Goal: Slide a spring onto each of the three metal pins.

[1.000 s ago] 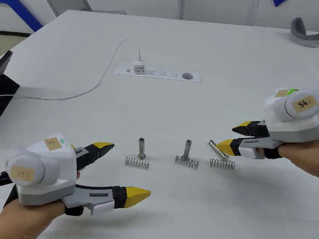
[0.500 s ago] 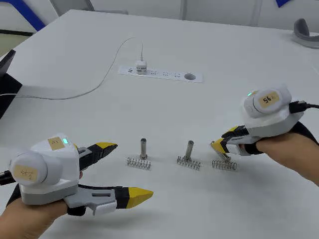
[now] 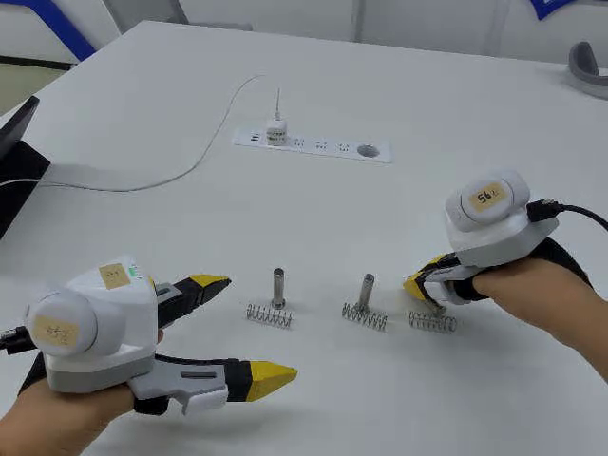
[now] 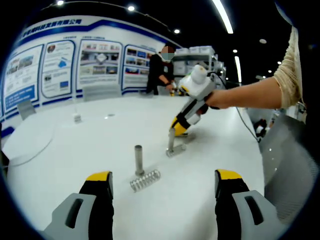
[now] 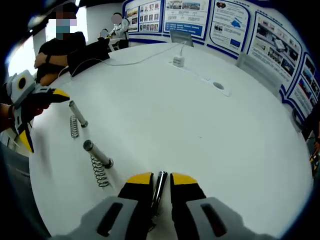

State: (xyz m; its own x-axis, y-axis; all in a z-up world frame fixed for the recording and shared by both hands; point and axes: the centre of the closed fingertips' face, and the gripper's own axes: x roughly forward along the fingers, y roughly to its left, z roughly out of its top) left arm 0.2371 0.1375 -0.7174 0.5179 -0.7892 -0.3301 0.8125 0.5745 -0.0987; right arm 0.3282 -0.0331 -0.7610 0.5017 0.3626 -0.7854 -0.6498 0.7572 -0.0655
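**We grip the first pin; no spring sits on any pin yet.**

In the head view our right gripper (image 3: 425, 285) has its yellow-tipped jaws nearly closed on the short grey metal right pin (image 3: 436, 307), just right of the upright grey metal middle pin (image 3: 366, 288). A small silver wire coil lies on the white table (image 3: 475, 95) in front of each pin: the right spring (image 3: 432, 323), the middle spring (image 3: 365, 317) and the left spring (image 3: 269, 315). Our left gripper (image 3: 242, 332) hovers well left of the middle pin, jaws wide and empty. In the left gripper view the wide jaws frame the bare grey metal left pin (image 4: 138, 159), with its spring beside its foot. In the right gripper view the narrow jaws pinch the right pin's shaft. We judge that next the left gripper must take the right spring and line its open end up with that pin's tip.
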